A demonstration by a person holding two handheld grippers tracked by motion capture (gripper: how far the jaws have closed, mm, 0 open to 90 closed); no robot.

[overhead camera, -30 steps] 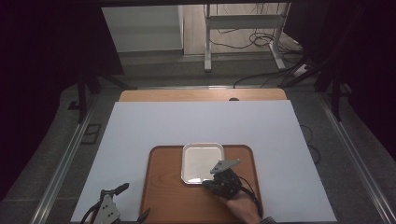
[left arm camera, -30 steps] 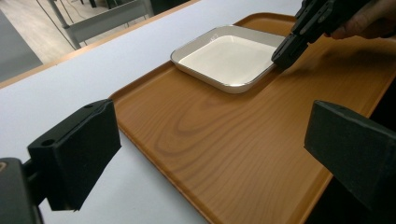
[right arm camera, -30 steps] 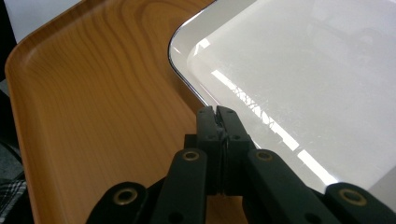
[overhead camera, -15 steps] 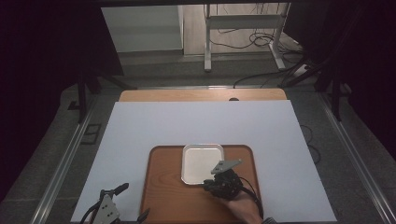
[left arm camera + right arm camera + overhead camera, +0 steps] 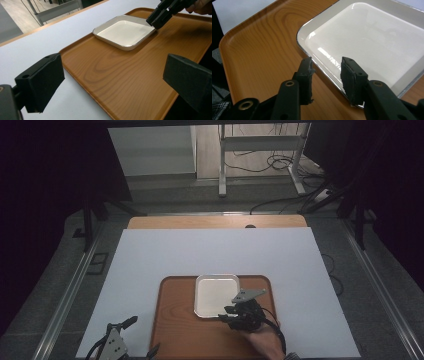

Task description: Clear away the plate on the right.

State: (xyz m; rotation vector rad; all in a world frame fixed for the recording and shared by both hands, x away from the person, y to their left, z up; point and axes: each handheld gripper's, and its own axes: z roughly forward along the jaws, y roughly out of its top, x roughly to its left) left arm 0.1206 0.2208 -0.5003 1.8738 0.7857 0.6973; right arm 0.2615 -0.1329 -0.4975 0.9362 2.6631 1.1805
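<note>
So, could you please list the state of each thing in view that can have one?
White square dish: empty, upright, resting on the tray.
Wooden tray: flat on the table, bare apart from the dish.
Right gripper: open, jaws straddling the dish's near rim.
Left gripper: open, holding nothing.

No readable text, label, brand, number or sign anywhere. Looked over the white dish (image 5: 216, 294), the wooden tray (image 5: 175, 330), the white desk (image 5: 210, 250) and both grippers: all blank, plain surfaces, unmarked.
</note>
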